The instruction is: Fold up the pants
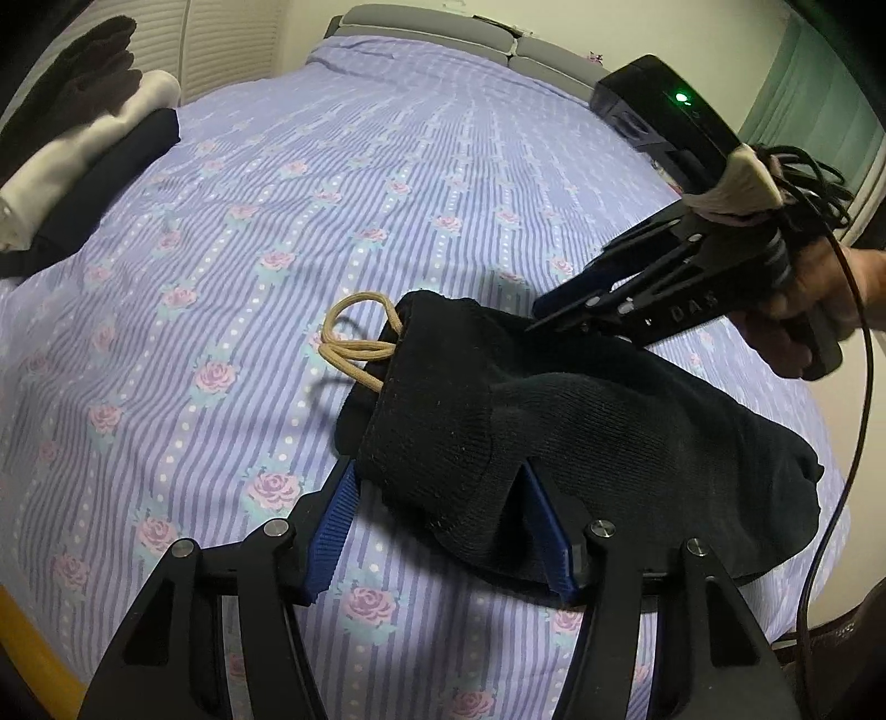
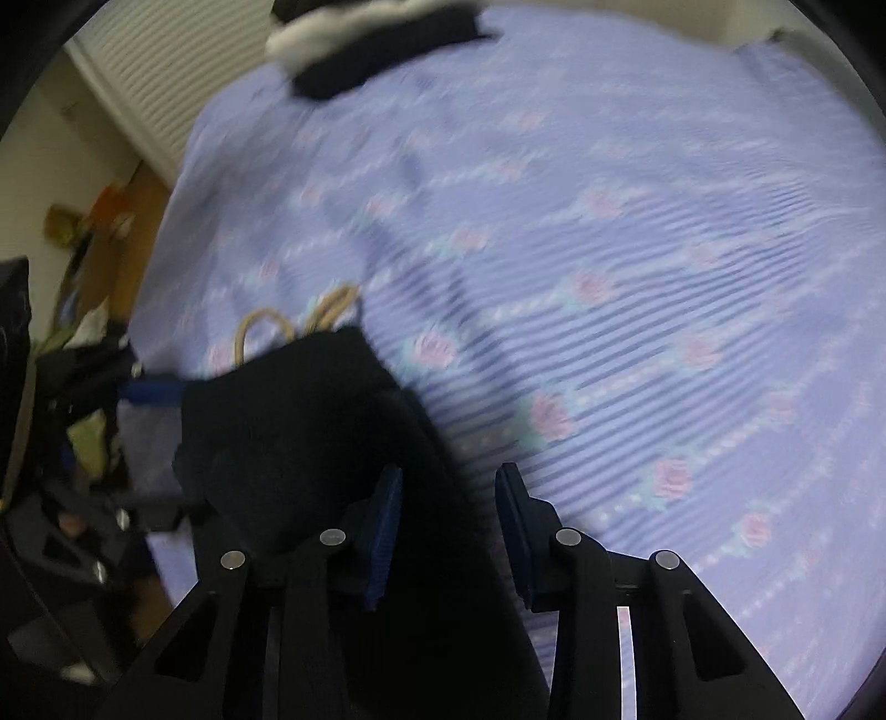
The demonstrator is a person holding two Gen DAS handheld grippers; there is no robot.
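Black knit pants lie bunched and folded on the bed, with a tan drawstring looped out of the waistband at their left end. My left gripper is open, its blue pads either side of the near fold, which drapes over the right pad. My right gripper comes in from the right and its tips touch the top of the pants. In the blurred right wrist view the right gripper is open above the pants, and the drawstring shows beyond.
The bed has a purple striped sheet with roses. A stack of folded clothes, black and white, sits at the far left corner and shows in the right wrist view. A grey headboard is behind. A cable hangs at right.
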